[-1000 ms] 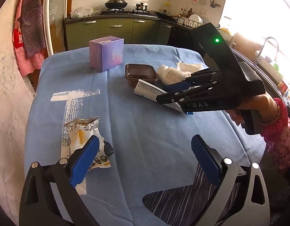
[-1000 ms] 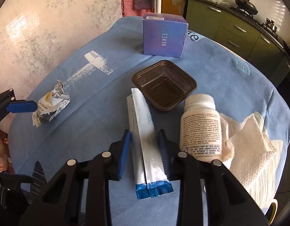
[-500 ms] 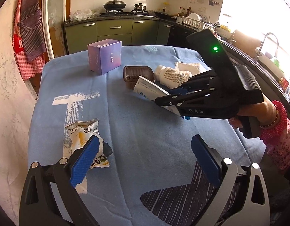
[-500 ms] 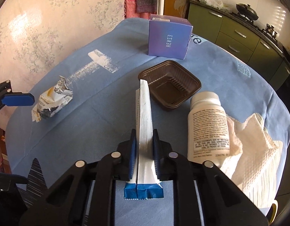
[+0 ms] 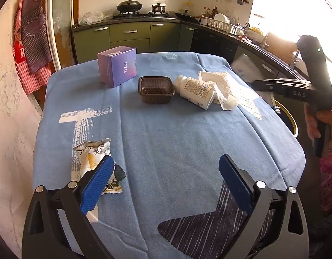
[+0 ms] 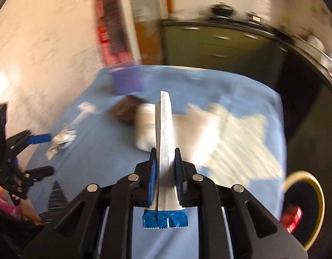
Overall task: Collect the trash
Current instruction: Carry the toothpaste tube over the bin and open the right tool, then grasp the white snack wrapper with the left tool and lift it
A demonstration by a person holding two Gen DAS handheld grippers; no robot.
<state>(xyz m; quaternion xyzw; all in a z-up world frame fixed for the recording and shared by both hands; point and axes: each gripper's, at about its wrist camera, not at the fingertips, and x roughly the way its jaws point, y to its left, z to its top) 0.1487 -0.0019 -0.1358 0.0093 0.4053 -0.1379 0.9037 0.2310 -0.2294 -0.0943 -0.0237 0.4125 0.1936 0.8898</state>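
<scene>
My right gripper (image 6: 165, 161) is shut on a long white sachet with a blue end (image 6: 164, 129) and holds it in the air past the table's right edge; it shows blurred in the left wrist view (image 5: 252, 84). My left gripper (image 5: 166, 172) is open low over the near table, its left pad beside a crumpled snack wrapper (image 5: 90, 157). A brown plastic tray (image 5: 156, 88), a white pill bottle (image 5: 195, 90) lying on its side, a white paper towel (image 5: 219, 86) and a purple box (image 5: 117, 69) lie on the blue cloth.
A bin with a yellow rim (image 6: 304, 207) stands on the floor by the table's right side, with something red inside. A pink wall runs along the left. Green kitchen cabinets (image 5: 131, 36) stand behind the table.
My right gripper has lifted the sachet off the table and swung it right, beyond the table edge. The left gripper has hardly moved.
</scene>
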